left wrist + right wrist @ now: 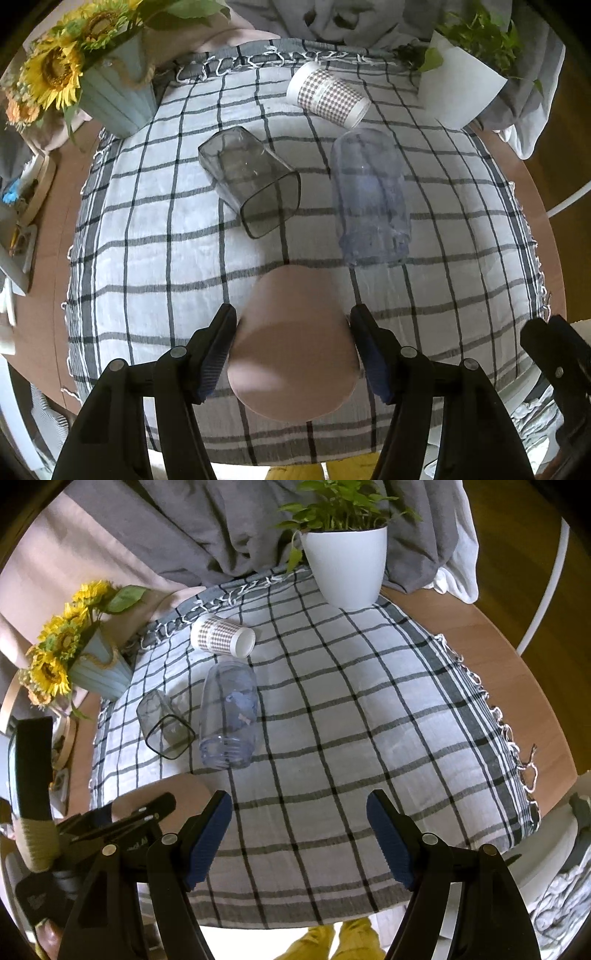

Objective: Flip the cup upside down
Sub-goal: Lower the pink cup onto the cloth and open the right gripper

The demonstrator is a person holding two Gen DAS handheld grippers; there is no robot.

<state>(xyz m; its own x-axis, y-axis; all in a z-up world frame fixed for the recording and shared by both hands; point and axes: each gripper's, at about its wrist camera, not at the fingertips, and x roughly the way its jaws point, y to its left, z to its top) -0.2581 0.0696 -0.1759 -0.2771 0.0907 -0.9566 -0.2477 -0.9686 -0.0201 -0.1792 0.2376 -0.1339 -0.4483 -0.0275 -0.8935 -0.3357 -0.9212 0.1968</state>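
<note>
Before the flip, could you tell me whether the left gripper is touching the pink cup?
Touching: the left wrist view shows both pads of the left gripper pressed against the pink cup's sides.

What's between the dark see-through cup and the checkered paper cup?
Only bare plaid cloth lies between the dark see-through cup and the checkered paper cup; nothing else sits there. The left wrist view shows it best.

Cups on the cloth (147,258), plants at its far corners
Nearest, a cup (295,343) between the left gripper's (293,350) fingers; beyond it a tumbler (251,181) left of a bottle (369,199); behind them a paper cup (328,96); sunflowers (55,70) far left, plant pot (458,92) far right.
</note>
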